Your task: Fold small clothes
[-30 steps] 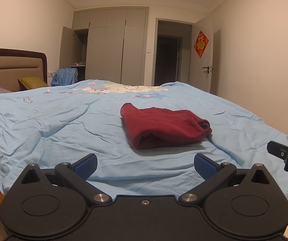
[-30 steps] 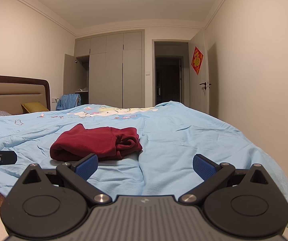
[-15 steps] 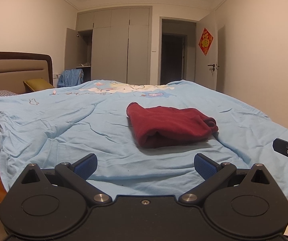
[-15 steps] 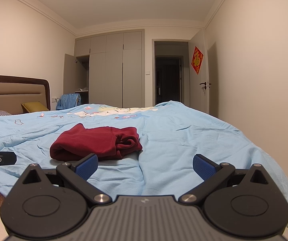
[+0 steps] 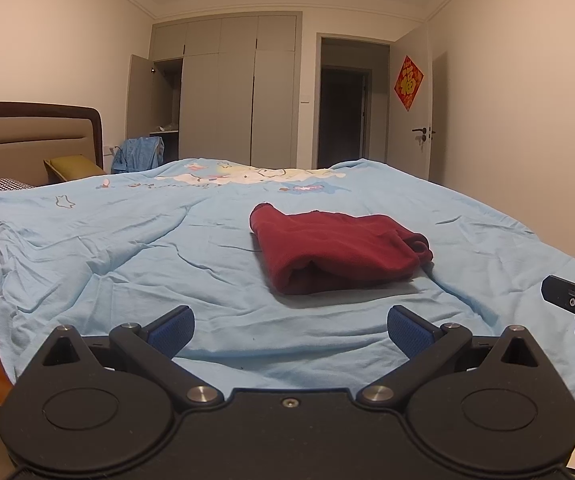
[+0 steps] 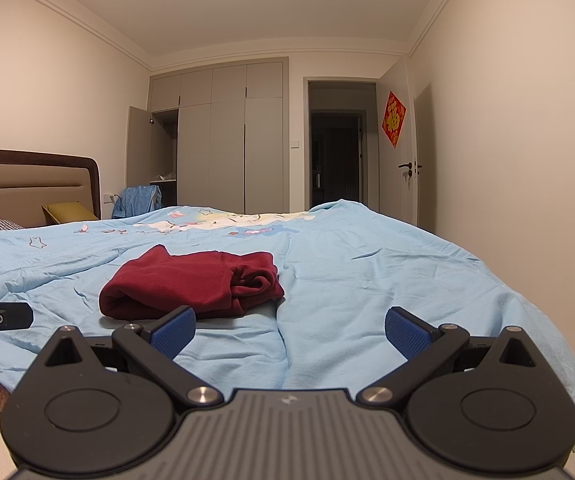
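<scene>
A dark red garment point(image 5: 335, 252) lies folded into a compact bundle on the light blue bedspread point(image 5: 127, 264), a little past the bed's near edge. In the right wrist view the same garment point(image 6: 191, 284) sits left of centre. My left gripper point(image 5: 290, 326) hangs open over the near edge of the bed, short of the garment, with nothing between its blue pads. My right gripper point(image 6: 289, 326) is open too, empty, to the right of the garment. Each gripper's tip shows at the edge of the other's view.
A padded headboard point(image 5: 27, 140) and a yellow pillow point(image 5: 71, 166) stand at the left. Grey wardrobes point(image 5: 239, 92) with one door open line the far wall, beside a dark doorway point(image 5: 343, 116). A blue cloth point(image 5: 139, 154) hangs by the wardrobe.
The left gripper's view has shifted slightly left and back, so the garment sits a bit further right. The right gripper has barely moved. Both stay open and the garment lies still.
</scene>
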